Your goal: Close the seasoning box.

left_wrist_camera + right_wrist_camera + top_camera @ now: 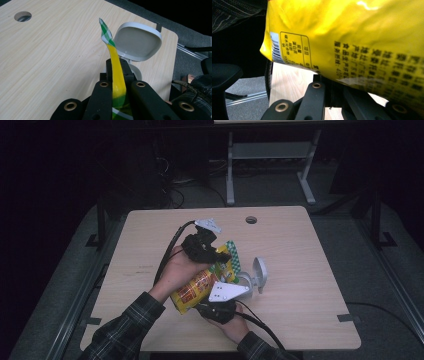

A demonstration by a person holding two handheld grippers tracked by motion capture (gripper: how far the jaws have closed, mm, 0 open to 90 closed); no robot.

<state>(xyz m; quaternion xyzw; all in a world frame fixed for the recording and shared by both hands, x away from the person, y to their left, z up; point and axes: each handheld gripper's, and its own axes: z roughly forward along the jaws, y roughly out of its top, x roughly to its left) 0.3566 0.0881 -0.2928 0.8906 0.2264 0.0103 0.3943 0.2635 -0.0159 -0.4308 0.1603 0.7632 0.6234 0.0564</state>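
Yellow glossy film of the snack bag [352, 37] sits right against the lens in the right gripper view, printed with rows of dark characters, a boxed table and a small barcode at one corner, its surface creased and shining. From above, the snack bag [200, 287] is held up over the middle of the tabletop [150, 250], between the two hands, its front showing red and orange lettering on yellow and a green-and-white chequered band along its top edge. Left tongs [214, 254] are clenched on that top edge: in the left gripper view the thin yellow seam [117, 77] runs straight up between the black jaws and ends in the chequered tip, bent slightly over. Right tongs [227, 300] grip the lower part of the bag from below, jaws closed on the film where its bottom edge meets them. Just beyond the bag, a small grey container [252, 280] stands on the tabletop with its hinged lid [137, 41] swung open and upright. Plaid sleeves [125, 325] come in from the near edge.
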